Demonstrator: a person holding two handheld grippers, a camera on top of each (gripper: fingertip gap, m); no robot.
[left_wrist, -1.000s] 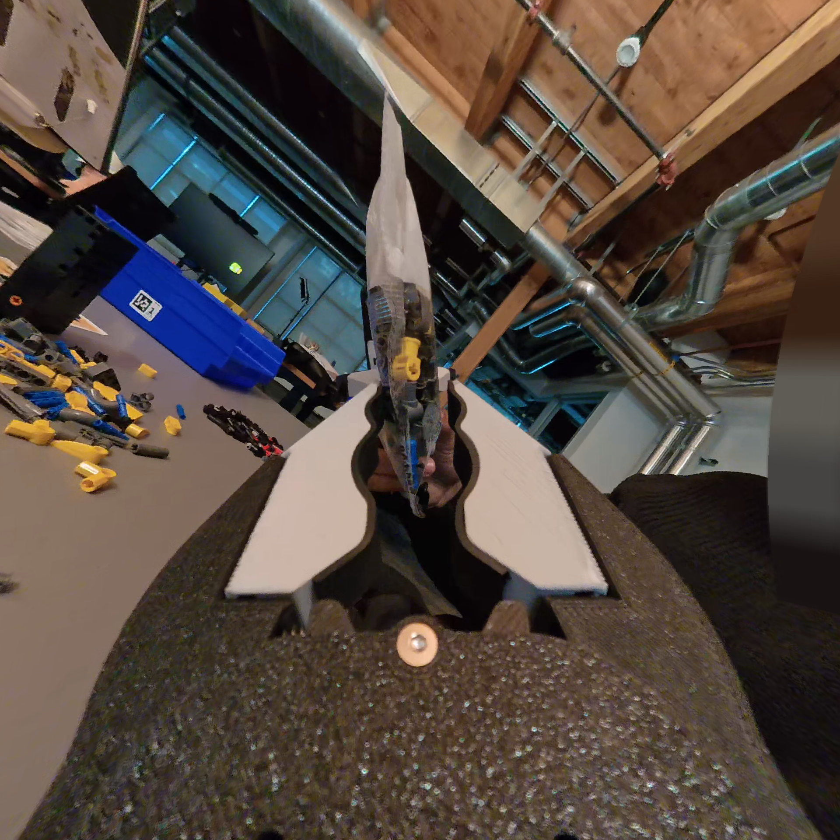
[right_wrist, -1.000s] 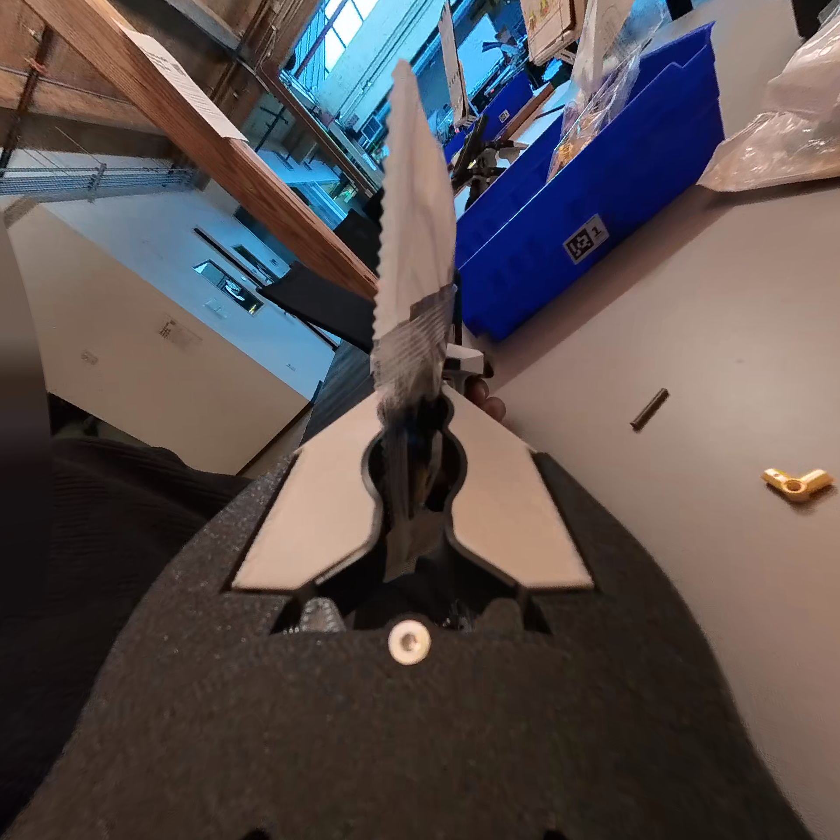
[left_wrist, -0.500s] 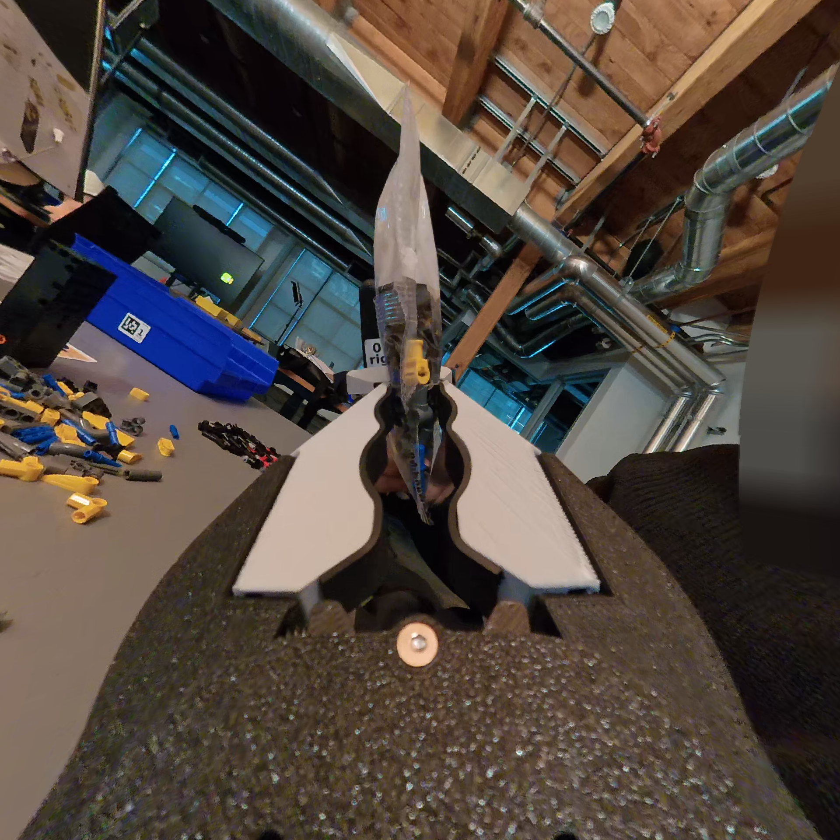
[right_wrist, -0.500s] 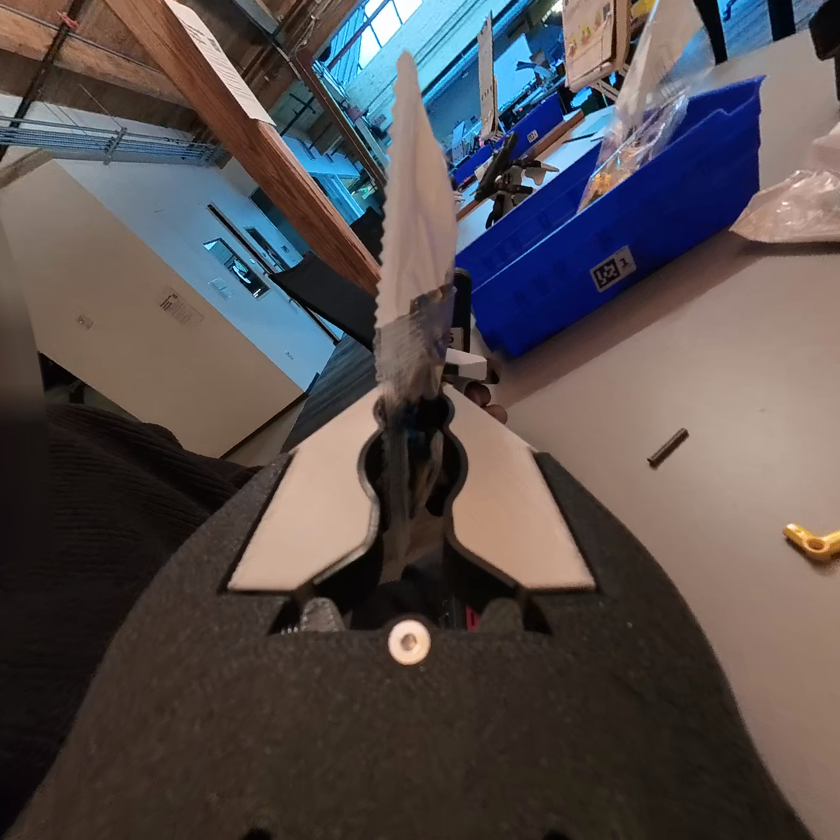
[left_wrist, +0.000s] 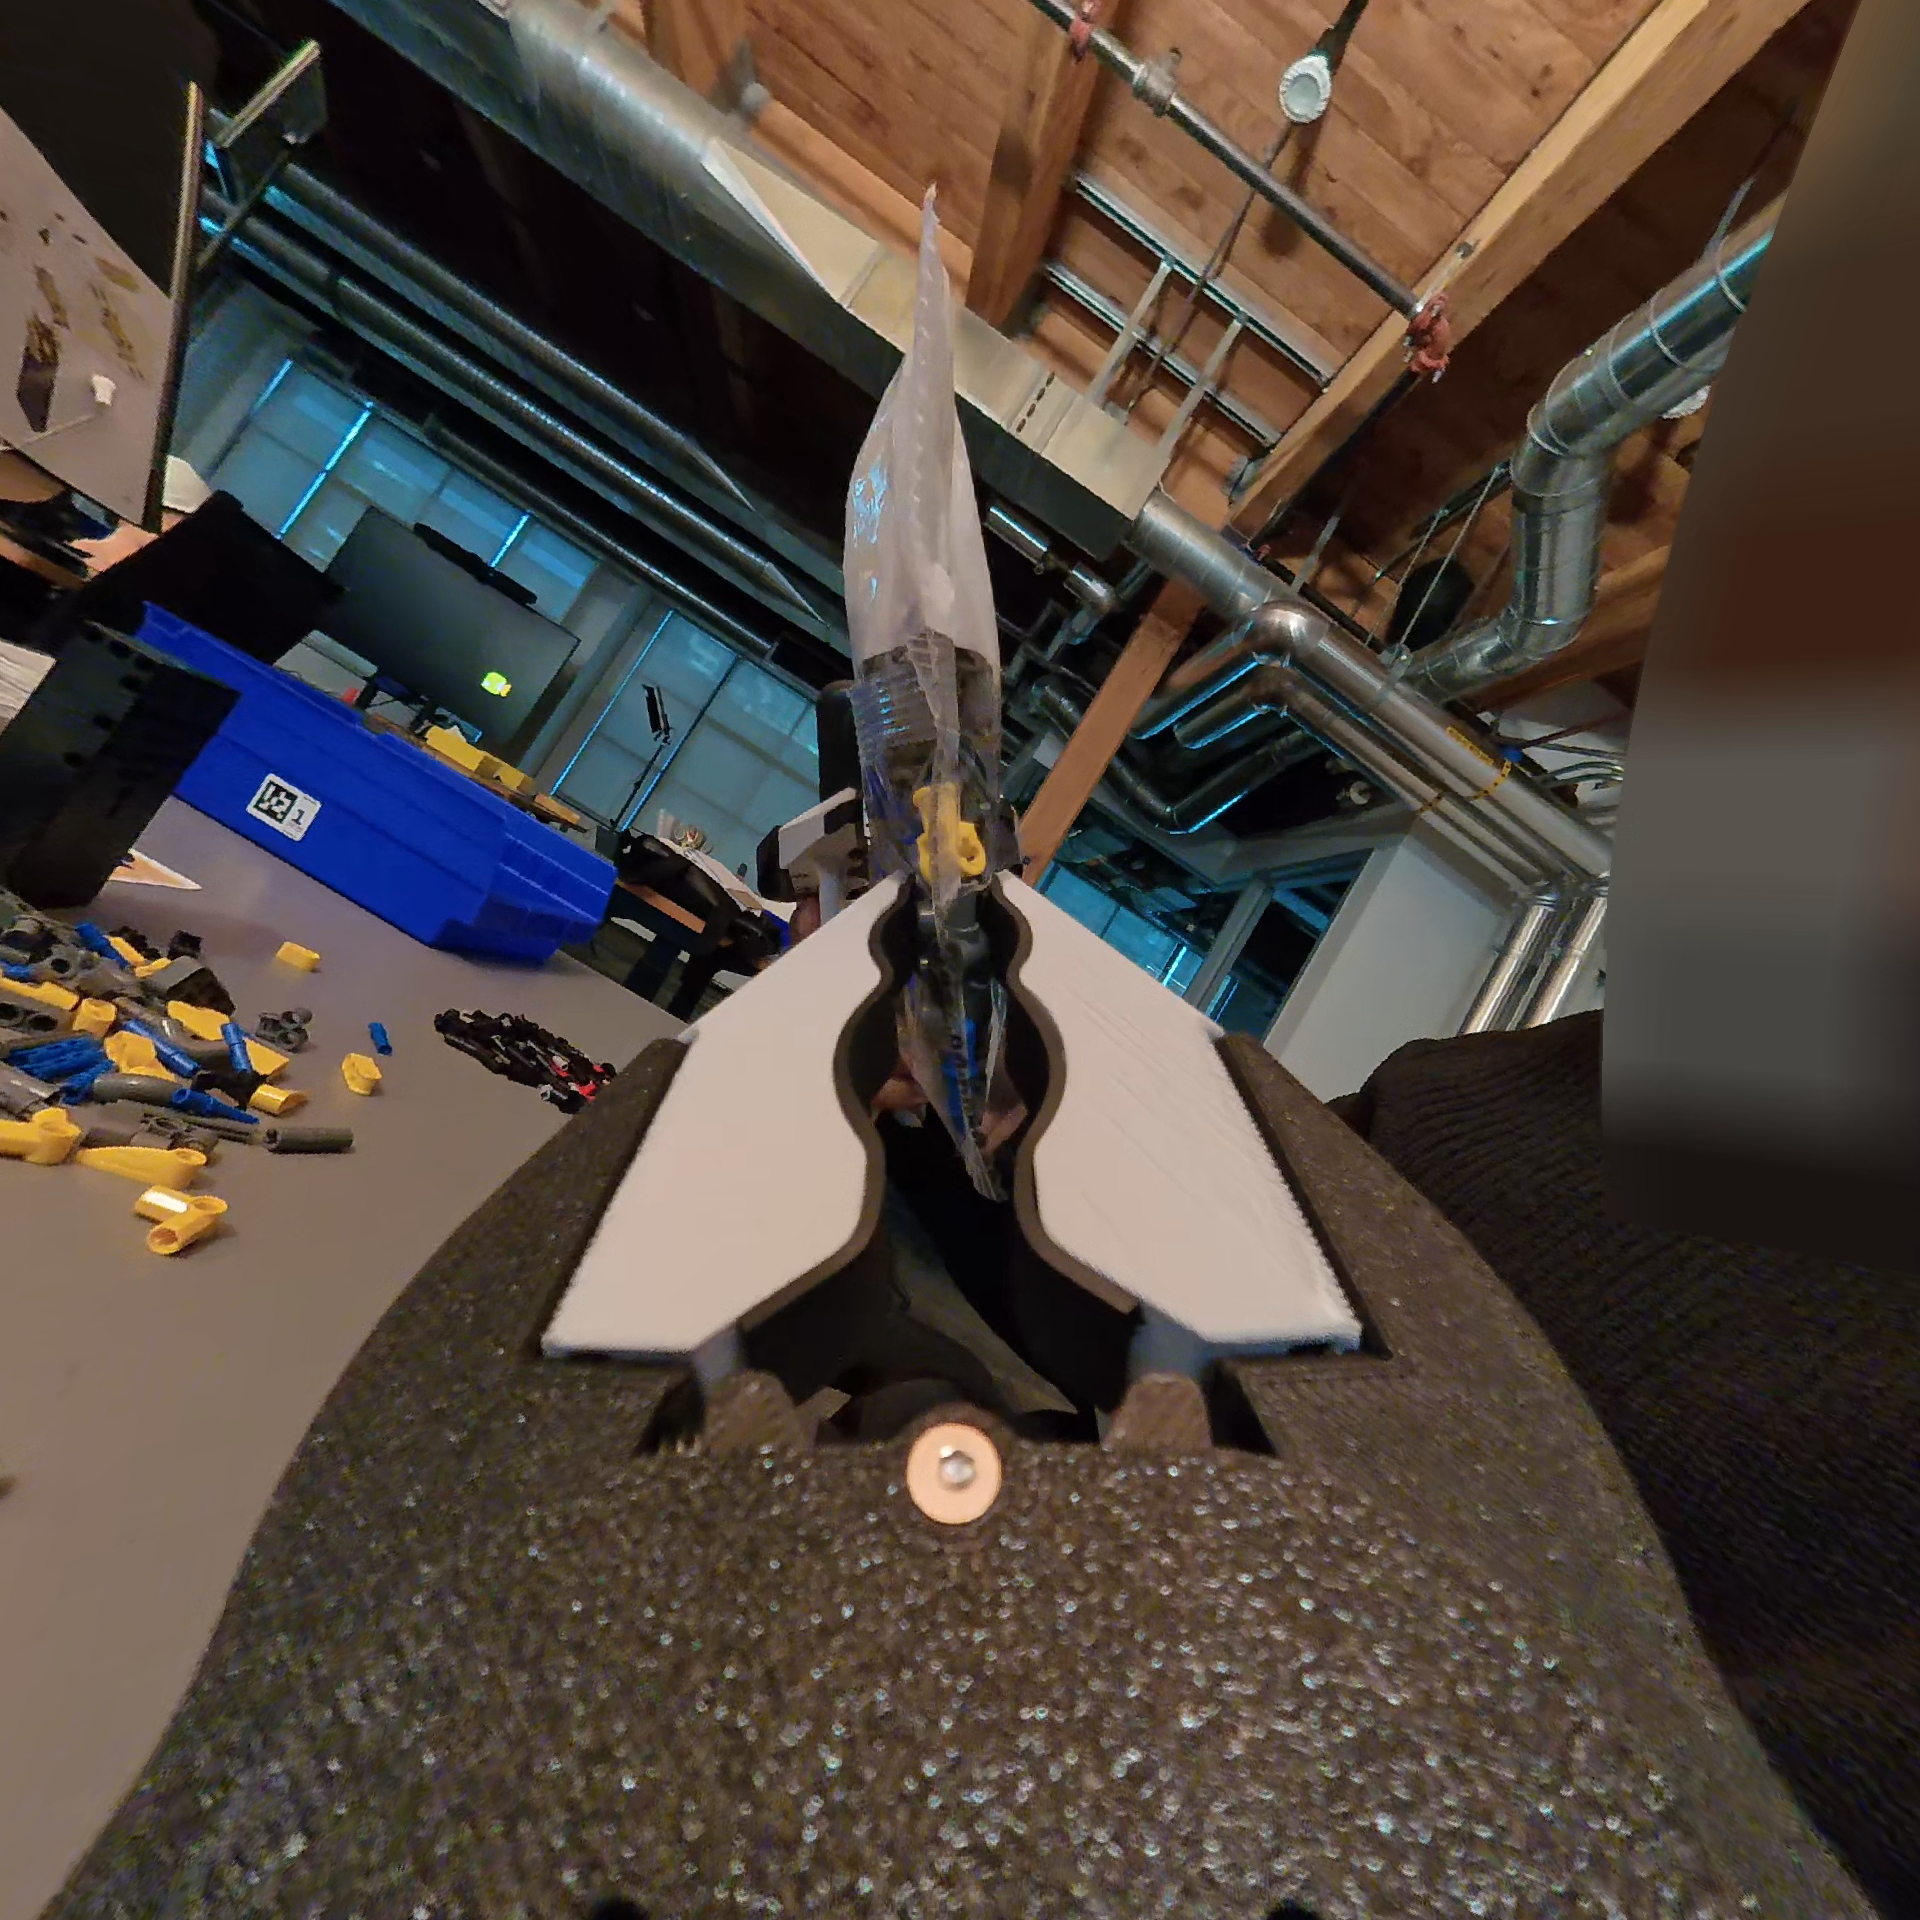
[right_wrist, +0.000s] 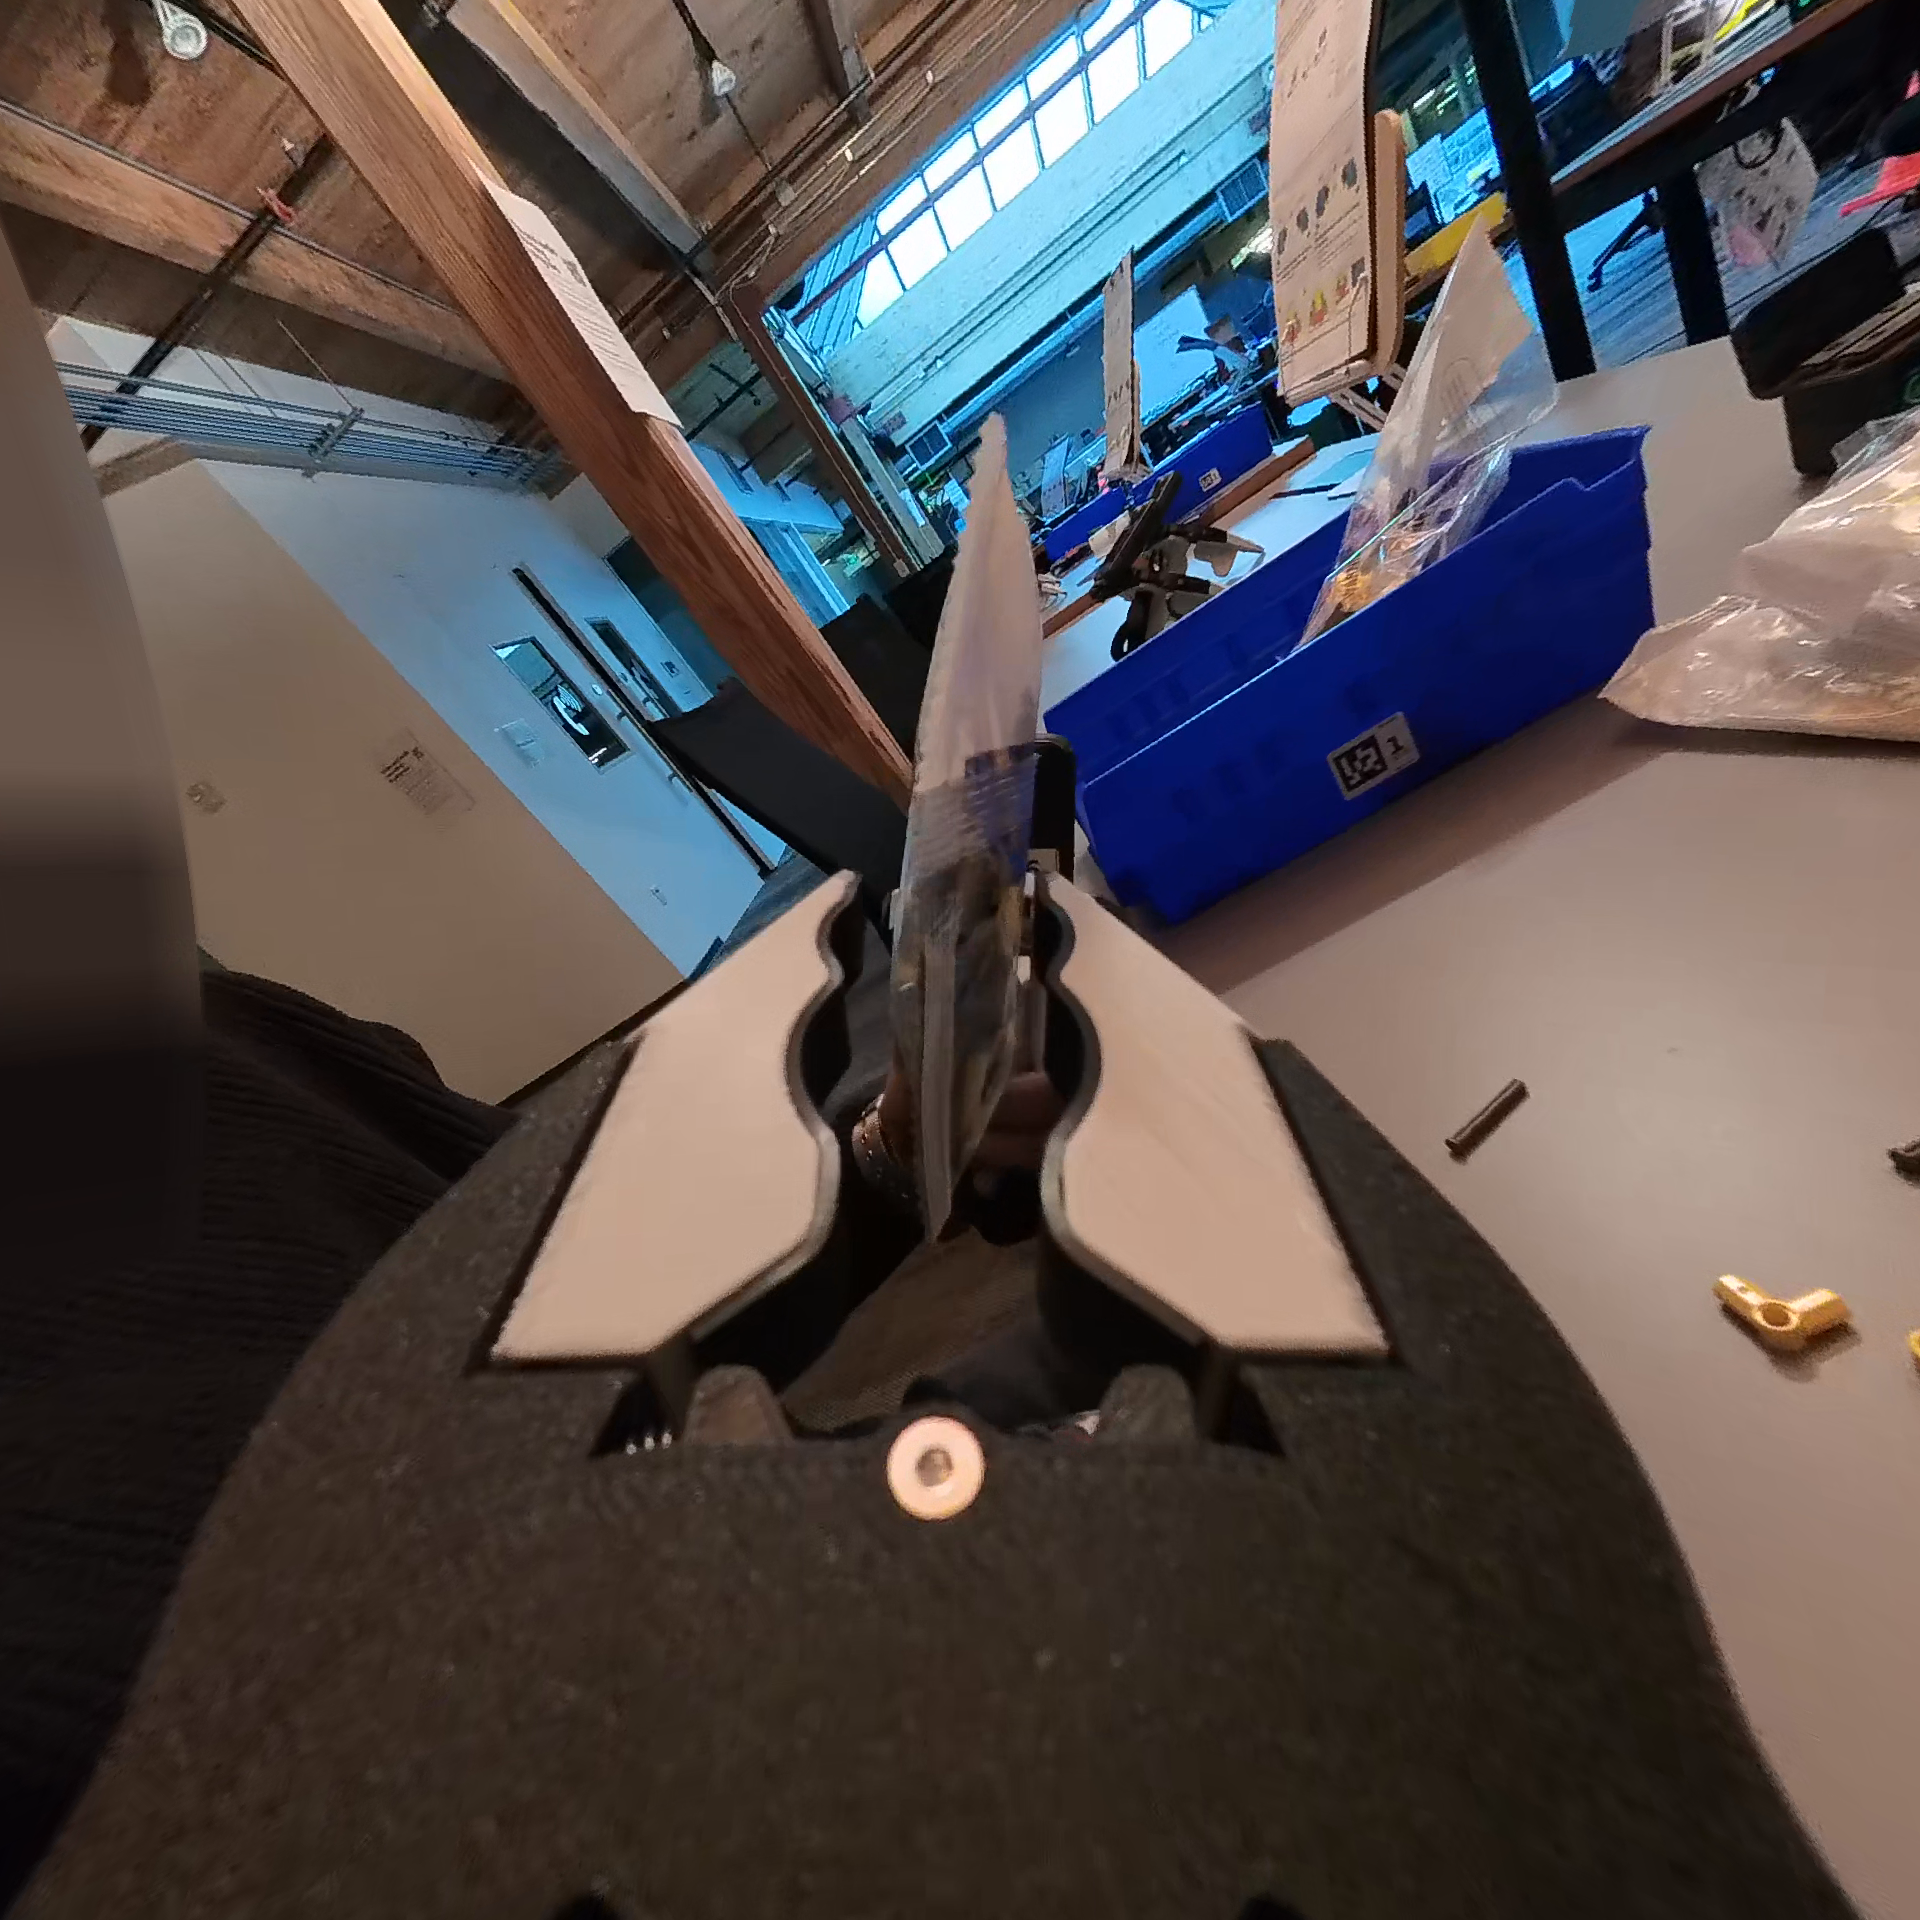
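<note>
Left wrist view: low above grey table (left_wrist: 156, 1455), tilted up toward ceiling pipes (left_wrist: 1600, 436); close range. Right wrist view: likewise tilted. Shared: clear bag (left_wrist: 925, 665) (right_wrist: 977, 831) at centre frame, blue bin (left_wrist: 395, 831) (right_wrist: 1382, 707).

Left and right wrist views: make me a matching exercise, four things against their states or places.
1 left gripper
2 right gripper
3 bin
4 yellow piece

a jaws apart around the bag
b on the table beside a dark pin
c jaws shut on the bag
d on the table, a second bag inside

Pairs: 1-c, 2-a, 3-d, 4-b
</note>
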